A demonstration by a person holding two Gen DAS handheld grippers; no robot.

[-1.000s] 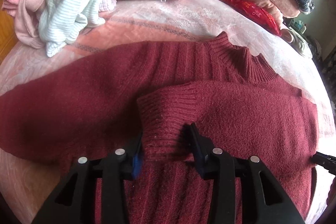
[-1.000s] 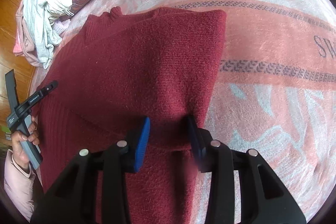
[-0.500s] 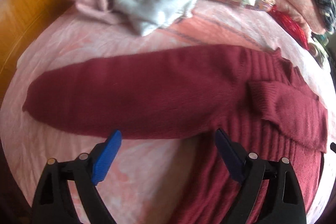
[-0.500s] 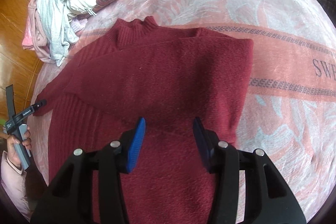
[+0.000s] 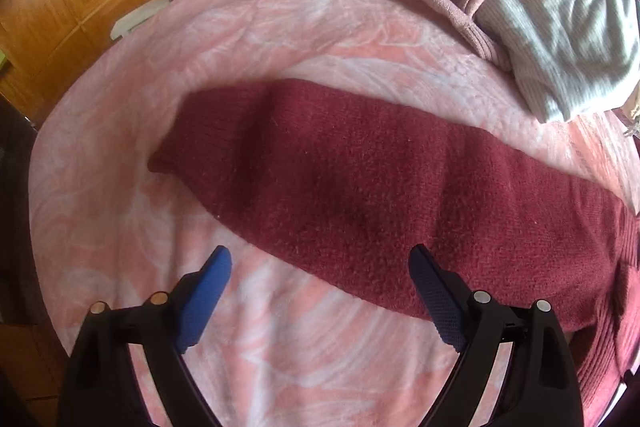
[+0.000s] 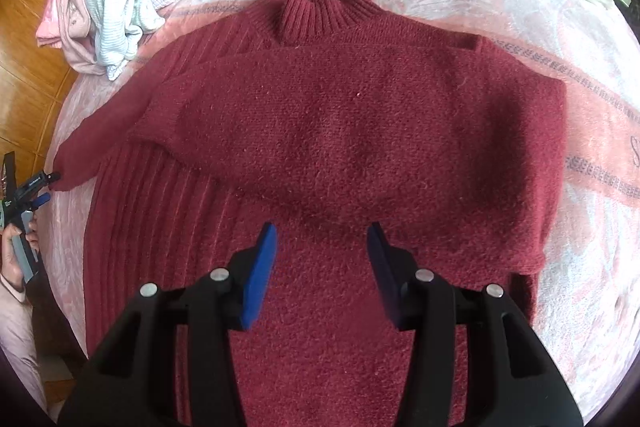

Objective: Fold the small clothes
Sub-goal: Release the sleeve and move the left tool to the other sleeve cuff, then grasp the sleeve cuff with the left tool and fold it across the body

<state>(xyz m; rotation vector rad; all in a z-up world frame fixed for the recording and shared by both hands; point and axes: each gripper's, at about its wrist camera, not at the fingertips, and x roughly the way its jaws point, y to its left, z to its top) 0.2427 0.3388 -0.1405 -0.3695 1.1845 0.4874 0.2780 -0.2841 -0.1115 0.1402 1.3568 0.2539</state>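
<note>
Left wrist view shows the left gripper (image 5: 320, 267) spread wide and empty, hovering just short of the unfolded sleeve (image 5: 340, 171) of a maroon knit sweater (image 6: 344, 131), which stretches ahead of it across the pink bed blanket (image 5: 280, 27). The cuff end lies ahead and to the left of the fingers. A good grasp would pinch both knit layers near that cuff, then carry the sleeve rightward across the body without dragging the sweater. In the right wrist view, the right gripper (image 6: 322, 255) is moderately open, holding nothing, above the sweater's lower body. Ahead of it the other sleeve (image 6: 360, 123) already lies folded across the chest, below the ribbed collar (image 6: 320, 11). The fuzzy knit looks thick and soft.
</note>
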